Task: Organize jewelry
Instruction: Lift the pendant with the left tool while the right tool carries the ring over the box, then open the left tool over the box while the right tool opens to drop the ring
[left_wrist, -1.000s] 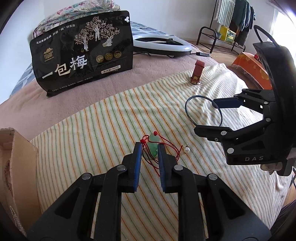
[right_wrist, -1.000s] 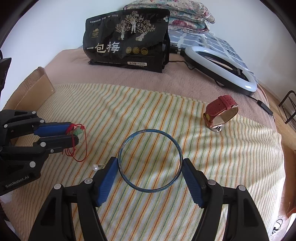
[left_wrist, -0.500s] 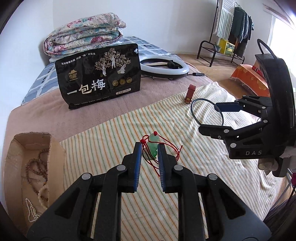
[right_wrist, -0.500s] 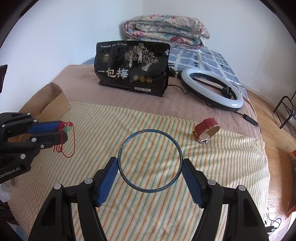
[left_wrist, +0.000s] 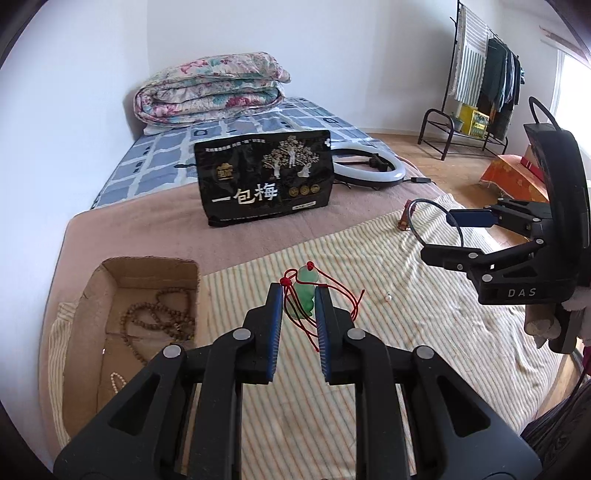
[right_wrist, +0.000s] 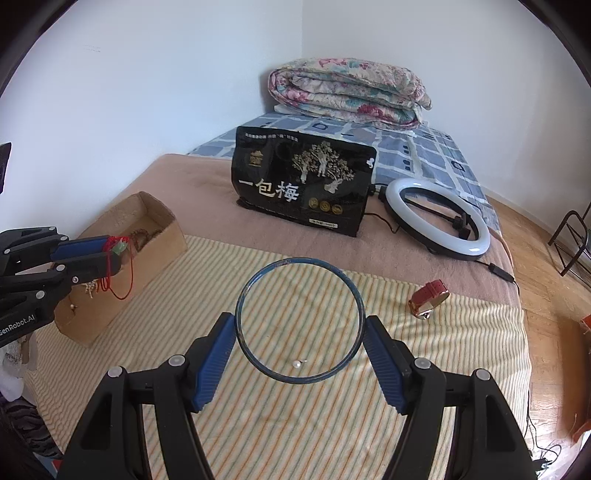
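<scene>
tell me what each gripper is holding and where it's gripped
The left gripper pinches the green pendant by its sides, its red cord dangling. The right gripper clamps the blue bangle across its outer rim.

Left gripper (left_wrist: 298, 306): black two-finger body with blue ribbed pads, jaws drawn close and clamped on a green carved pendant on a red cord (left_wrist: 305, 295), held in the air. Right gripper (right_wrist: 300, 332): same black build, jaws spread wide, its blue pads (right_wrist: 216, 354) pressing the opposite sides of a thin dark-blue ring bangle (right_wrist: 300, 322), also raised, level with the left gripper and well apart from it.
</scene>
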